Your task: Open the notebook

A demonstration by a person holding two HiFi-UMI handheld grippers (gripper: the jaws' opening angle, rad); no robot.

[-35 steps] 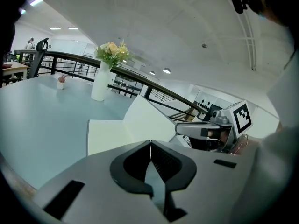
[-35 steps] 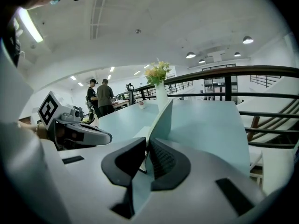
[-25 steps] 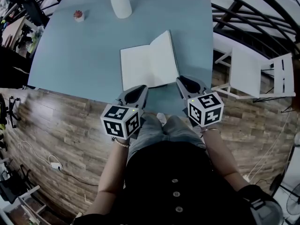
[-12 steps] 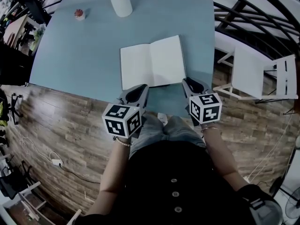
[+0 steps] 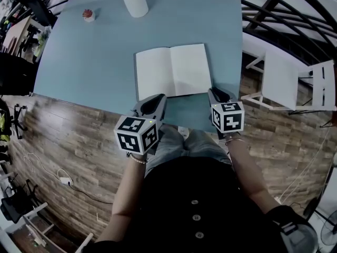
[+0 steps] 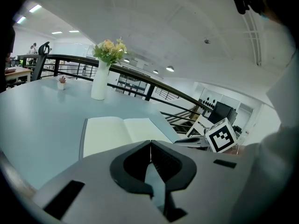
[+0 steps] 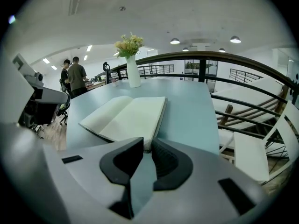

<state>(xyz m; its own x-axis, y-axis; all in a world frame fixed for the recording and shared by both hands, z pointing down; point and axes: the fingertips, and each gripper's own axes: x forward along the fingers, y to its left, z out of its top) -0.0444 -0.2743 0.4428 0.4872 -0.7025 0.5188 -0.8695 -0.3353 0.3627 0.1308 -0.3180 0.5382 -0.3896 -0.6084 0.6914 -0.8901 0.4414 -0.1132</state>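
1. Lying open and flat, the notebook (image 5: 172, 71) shows two blank pages on the light blue table (image 5: 95, 51). It sits close to the table's near edge, with its spine running away from the person.
2. The left gripper (image 5: 156, 101) points at the notebook's near edge, just short of the left page. Its jaws are pressed together with nothing between them.
3. The right gripper (image 5: 215, 95) has its tips at the notebook's near right corner. Its jaws have just been opening and now stand a narrow gap apart. That corner shows in line with the gap, but the pads do not pinch it, and the cover lies flat on the table.
4. A white vase (image 5: 135, 3) with yellow flowers stands near the far edge, well apart from the notebook. A small potted plant (image 5: 88, 16) sits to its left.
5. A white chair (image 5: 287, 80) stands on the wood floor just beside the table's right side.
6. In the right gripper view, two people (image 7: 74, 78) stand far off beyond the table's left end.
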